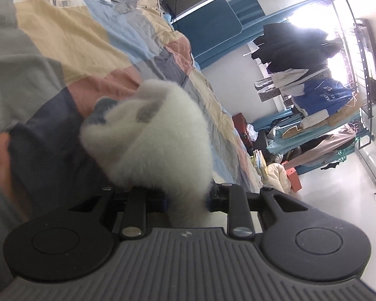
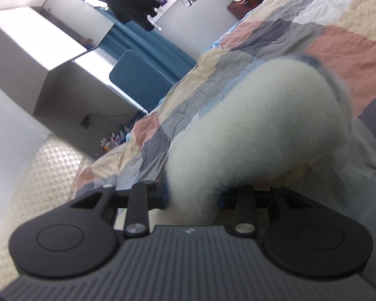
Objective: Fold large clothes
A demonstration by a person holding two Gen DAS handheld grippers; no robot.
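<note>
A fluffy white garment with grey-blue patches bulges up just in front of my left gripper, whose jaws are shut on it. The same white fleece rises from my right gripper, which is also shut on it. The fingertips of both grippers are hidden in the pile. The garment hangs over a patchwork bed cover, which also shows in the right wrist view. Whether the garment touches the bed cannot be told.
A rack of hanging clothes stands by the bright window beyond the bed's end. Teal curtains and a teal chair back are near a white desk. A red-brown case sits by the bed.
</note>
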